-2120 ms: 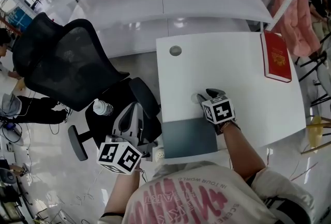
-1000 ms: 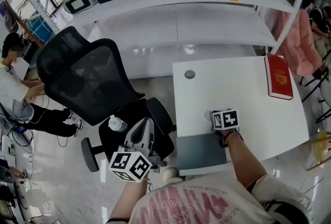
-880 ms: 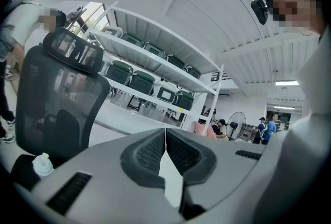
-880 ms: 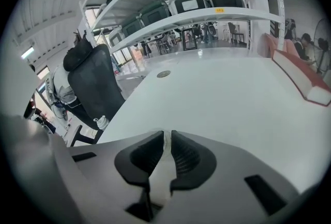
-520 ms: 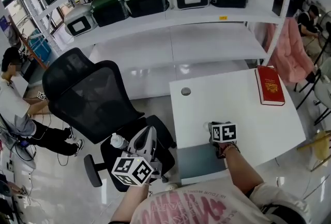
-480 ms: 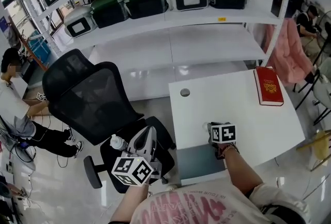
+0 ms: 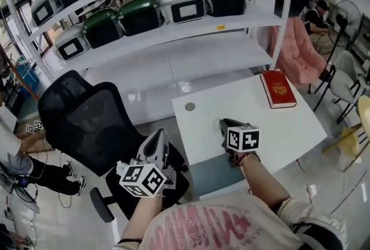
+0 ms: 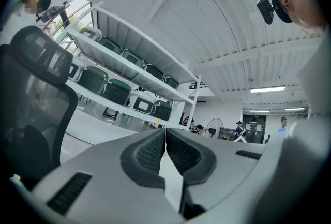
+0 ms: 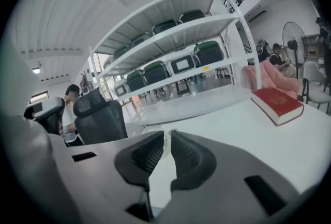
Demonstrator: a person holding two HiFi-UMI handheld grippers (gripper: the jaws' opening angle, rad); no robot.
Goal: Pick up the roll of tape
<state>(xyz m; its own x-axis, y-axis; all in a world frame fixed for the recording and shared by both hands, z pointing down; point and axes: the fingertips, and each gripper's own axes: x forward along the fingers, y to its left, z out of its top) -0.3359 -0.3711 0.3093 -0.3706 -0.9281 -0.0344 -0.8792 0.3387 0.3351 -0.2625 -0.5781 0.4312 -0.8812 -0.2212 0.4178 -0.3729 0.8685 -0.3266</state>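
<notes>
**Thin clear roll pinched in the right claw over the white surface**

Little writing can be read. A small yellow label [image 7: 220, 27] sits on the front edge of the middle shelf [image 7: 173, 32], but its print is too small to make out. The red book [image 7: 278, 89] at the far right of the surface [image 7: 289, 127] has a gold emblem and gold lettering on its cover, and neither is legible. The person's pale shirt [image 7: 202, 228] carries large pink lettering, which cannot be read from this angle. The cube on each gripper bears square black-and-white markers and no words.

The roll of tape [image 9: 166, 141] shows only edge-on, as a thin, pale, see-through sliver. No label or colour can be told on it. It sits between the ribbed black pads of the right claw [image 9: 167, 135], which is drawn narrow and clamps it from both sides. In the head view this claw is over the near left part of the surface, well apart from the book.

The left claw [image 8: 165, 135] is closed pad to pad with nothing in it. It is to the left of the surface, over the seat of the black office chair [image 7: 81, 122].
</notes>
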